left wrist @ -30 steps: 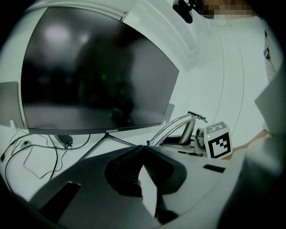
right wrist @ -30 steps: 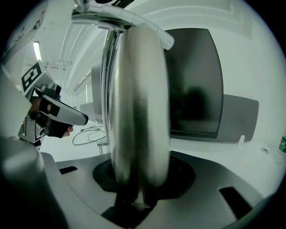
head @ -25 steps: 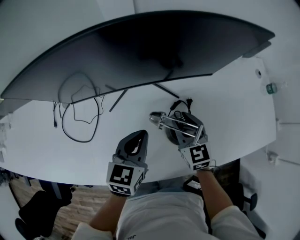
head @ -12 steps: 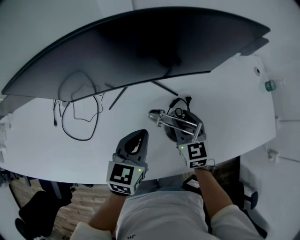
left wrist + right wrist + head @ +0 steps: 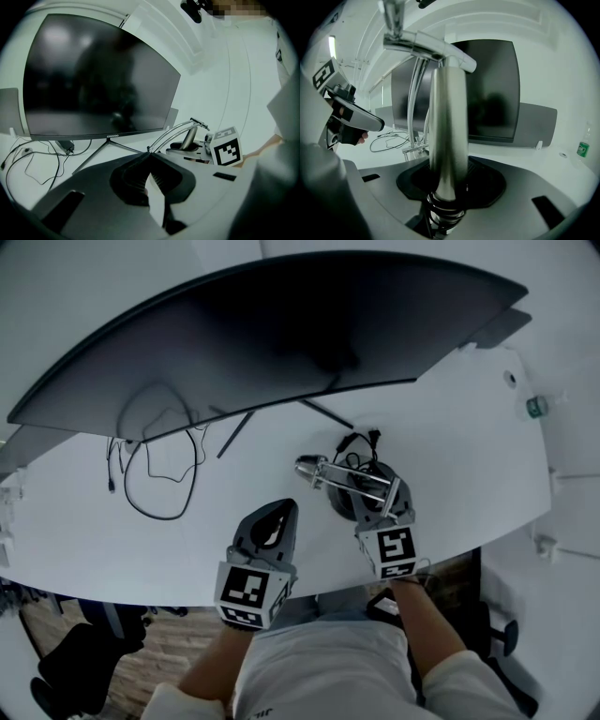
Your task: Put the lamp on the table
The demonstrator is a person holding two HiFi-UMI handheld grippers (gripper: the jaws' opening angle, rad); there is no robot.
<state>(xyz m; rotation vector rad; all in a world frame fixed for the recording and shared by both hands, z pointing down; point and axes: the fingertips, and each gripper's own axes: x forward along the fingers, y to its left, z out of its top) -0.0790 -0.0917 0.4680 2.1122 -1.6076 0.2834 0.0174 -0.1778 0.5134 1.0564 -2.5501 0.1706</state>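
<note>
So, your right gripper's (image 5: 449, 166) jaws have just been opening and now stand wide apart. The lamp's (image 5: 349, 480) shiny stem stands upright between them, and as far as I can see no pad is pressing on it. Your left gripper's (image 5: 150, 157) jaws are together on nothing, parked low in front of the monitor's (image 5: 281, 334) middle.

The lamp itself sits base-down on the worktop (image 5: 469, 446), in front of the monitor's right half and just this side of its stand leg.

I'd call this the let-go step: the lamp looks placed, so the job's basically done bar backing out. The next move calls for drawing the right gripper straight back toward you, away from the monitor, with the jaws kept wide. If you clip the stem or the spring at its foot, you could tip the whole thing.

The worktop is plain white and smooth. A black cable (image 5: 159, 474) is looped in front of the monitor's left half, and a small green-capped bottle (image 5: 535, 408) stands off past its right end. The walls behind the monitor are white.
</note>
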